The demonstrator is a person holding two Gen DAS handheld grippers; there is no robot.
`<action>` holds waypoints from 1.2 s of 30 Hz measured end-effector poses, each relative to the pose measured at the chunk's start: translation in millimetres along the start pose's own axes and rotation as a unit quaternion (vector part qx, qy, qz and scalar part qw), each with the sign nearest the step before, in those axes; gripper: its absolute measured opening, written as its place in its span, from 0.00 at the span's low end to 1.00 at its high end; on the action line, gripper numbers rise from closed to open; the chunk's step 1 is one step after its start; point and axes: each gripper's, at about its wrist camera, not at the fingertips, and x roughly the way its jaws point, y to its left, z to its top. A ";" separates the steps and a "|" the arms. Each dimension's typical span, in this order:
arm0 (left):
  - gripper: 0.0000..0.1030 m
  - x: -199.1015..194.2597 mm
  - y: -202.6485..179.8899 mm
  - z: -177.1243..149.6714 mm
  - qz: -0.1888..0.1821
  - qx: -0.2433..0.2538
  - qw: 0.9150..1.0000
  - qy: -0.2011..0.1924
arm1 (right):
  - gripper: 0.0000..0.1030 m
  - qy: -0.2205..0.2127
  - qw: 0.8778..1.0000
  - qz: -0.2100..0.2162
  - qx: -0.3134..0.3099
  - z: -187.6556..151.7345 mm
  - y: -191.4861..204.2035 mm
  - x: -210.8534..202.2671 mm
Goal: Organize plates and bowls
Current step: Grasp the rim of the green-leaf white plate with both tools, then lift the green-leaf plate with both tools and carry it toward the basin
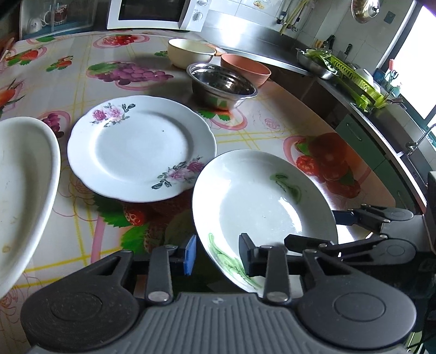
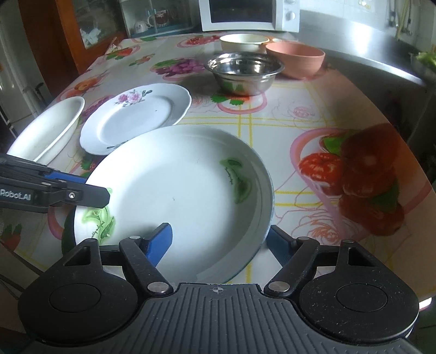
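Plates are the concern: the green-leaf plate [image 2: 174,196] sits tilted at the table's near edge, rim straddled by both claws. The left gripper [image 1: 218,253] and right gripper [image 2: 220,241] each stand part-open around the rim; whether either pinches it, I cannot tell. A loose grip could let it slide off the edge or knock the rose plate [image 1: 141,148] just beside. Steel bowl [image 2: 244,70] and pink bowl [image 2: 295,58] stand farther back on the fruit-print tablecloth [image 2: 313,114], a microwave [image 2: 248,13] behind.

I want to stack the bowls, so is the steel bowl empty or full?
Empty: the steel bowl shows only its bare shiny inside, upright on the table.
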 end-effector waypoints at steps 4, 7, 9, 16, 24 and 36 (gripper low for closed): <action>0.26 6.3 -0.2 0.2 0.000 -0.004 1.000 0.006 | 0.75 -0.005 1.000 0.002 -0.001 0.8 2.5 1.5; 0.25 10.8 -1.0 0.0 0.001 -0.005 1.000 0.010 | 0.76 -0.009 1.000 -0.004 -0.003 0.6 4.1 1.9; 0.25 13.9 -0.9 0.1 0.002 -0.007 1.000 0.012 | 0.75 -0.011 1.000 -0.004 -0.002 0.0 3.5 1.6; 0.25 15.3 -3.3 -0.5 0.007 -0.005 1.000 0.009 | 0.75 -0.013 1.000 -0.009 -0.006 -1.1 5.0 0.8; 0.25 12.3 -9.8 -4.8 0.017 0.004 1.000 0.008 | 0.75 -0.014 1.000 -0.010 -0.011 -6.3 8.0 -9.0; 0.25 -23.7 -4.7 -5.0 0.025 -0.009 0.999 -0.028 | 0.75 -0.045 0.998 0.002 -0.044 13.8 32.3 -30.0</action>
